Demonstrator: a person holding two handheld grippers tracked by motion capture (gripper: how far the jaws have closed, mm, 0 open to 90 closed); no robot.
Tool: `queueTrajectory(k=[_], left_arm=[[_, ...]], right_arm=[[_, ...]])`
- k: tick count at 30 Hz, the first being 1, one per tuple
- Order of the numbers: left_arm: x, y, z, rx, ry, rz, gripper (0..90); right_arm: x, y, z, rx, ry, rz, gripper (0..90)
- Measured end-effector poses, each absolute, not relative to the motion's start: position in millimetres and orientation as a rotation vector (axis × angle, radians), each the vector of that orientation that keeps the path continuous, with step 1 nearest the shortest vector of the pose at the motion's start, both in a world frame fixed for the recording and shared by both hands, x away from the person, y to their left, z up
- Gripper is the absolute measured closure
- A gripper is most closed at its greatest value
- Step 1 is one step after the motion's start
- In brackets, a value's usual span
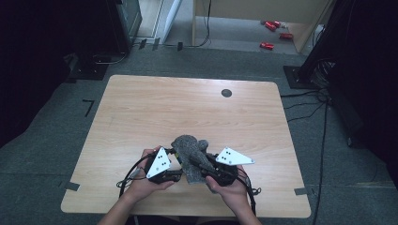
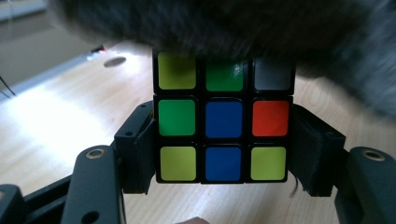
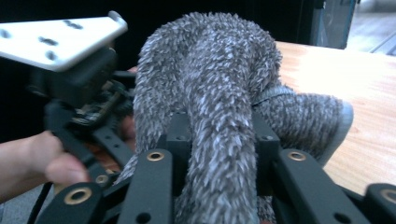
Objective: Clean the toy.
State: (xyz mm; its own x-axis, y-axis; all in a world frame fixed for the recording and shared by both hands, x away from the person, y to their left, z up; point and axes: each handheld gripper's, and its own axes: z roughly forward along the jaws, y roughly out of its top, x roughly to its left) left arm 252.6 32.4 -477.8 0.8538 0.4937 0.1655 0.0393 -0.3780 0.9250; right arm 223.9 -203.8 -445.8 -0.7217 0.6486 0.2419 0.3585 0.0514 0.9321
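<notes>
My left gripper (image 2: 223,140) is clamped on a Rubik's cube (image 2: 223,116), jaws pressing its two sides; blue centre faces me, orange sticker at 3 o'clock, green at 9. No writing legible. My right gripper (image 3: 219,135) pinches a fold of grey fuzzy cloth (image 3: 215,84), which drapes over the cube at 12 o'clock. Both sit near the wooden table (image 1: 141,108) front edge.
</notes>
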Motion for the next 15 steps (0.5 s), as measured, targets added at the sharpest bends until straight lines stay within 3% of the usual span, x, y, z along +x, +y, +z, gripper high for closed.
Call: queueTrajectory(k=[15], left_arm=[[251,33,-478,1.903,0.371,0.513,35.1]], right_arm=[[233,-220,-452,1.173,2.092,1.817,70.5]])
